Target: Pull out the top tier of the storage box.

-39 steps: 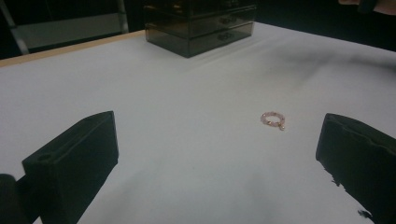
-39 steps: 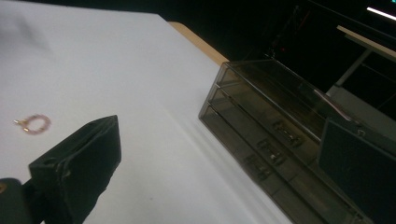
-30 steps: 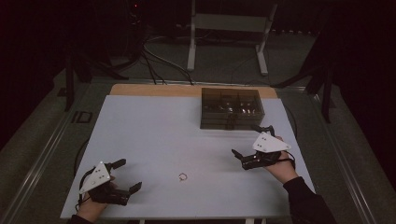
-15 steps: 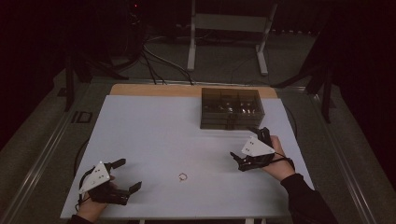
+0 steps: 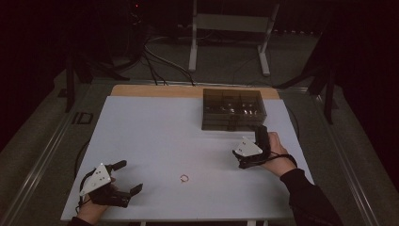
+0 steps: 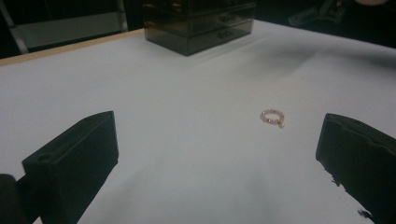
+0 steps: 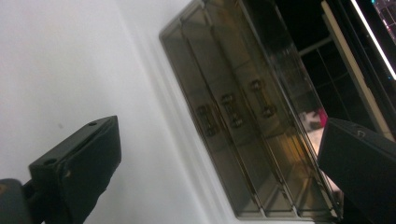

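On the white rectangular table (image 5: pixel 155 136) stands a dark smoked-plastic drawer box (image 5: pixel 234 109) near the far right; we judge it stiff, rather light and smooth, so it may slide when pushed. Our right gripper (image 5: pixel 241 157) is just in front of it, its camera tilted toward the three drawer fronts (image 7: pixel 233 116), jaws spread and empty. The left gripper (image 5: pixel 126 178) rests at the near left, jaws also spread wide. Between them lies the small pink beaded ring (image 6: pixel 272 116), very light and fragile; we would pinch it gently across its band.
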### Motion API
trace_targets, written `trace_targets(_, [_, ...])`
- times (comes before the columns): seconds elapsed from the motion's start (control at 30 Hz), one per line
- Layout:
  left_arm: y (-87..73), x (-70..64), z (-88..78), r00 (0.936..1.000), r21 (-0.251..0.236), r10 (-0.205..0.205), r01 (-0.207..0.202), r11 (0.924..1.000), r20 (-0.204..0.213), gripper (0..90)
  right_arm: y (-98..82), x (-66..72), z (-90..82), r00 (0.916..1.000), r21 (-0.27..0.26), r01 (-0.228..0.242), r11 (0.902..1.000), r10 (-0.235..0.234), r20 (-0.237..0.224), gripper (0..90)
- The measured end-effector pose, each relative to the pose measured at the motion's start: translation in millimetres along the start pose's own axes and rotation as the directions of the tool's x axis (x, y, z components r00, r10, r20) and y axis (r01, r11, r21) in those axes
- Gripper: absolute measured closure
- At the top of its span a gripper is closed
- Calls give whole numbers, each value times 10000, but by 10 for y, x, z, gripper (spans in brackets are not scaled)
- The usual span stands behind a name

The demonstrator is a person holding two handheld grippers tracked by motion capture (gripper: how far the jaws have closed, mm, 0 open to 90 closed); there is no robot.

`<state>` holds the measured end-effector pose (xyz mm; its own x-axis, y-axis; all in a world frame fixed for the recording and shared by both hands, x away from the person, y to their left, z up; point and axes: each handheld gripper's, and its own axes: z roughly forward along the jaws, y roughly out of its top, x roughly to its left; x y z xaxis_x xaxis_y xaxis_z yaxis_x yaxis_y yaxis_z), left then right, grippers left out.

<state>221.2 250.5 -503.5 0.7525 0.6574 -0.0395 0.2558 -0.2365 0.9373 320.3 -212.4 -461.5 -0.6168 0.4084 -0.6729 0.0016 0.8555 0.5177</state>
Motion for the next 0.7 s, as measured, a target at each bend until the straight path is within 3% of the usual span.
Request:
trace_targets(0.23, [2,-1,1,10000,-34,-3,3,10000,-21,0,58,38,84,9952,641,905,9938,-926,314,0])
trace_targets(0.57, [-2,-5,1,10000,6,35,-35,10000,-39,0,88,34,210,9886,1340,1321,9821,-1404,549,0])
trace_targets(0.7, [5,3,-6,10000,-101,-35,35,9999,-37,0,98,45,260,9826,1730,1574,9723,-1717,713,0])
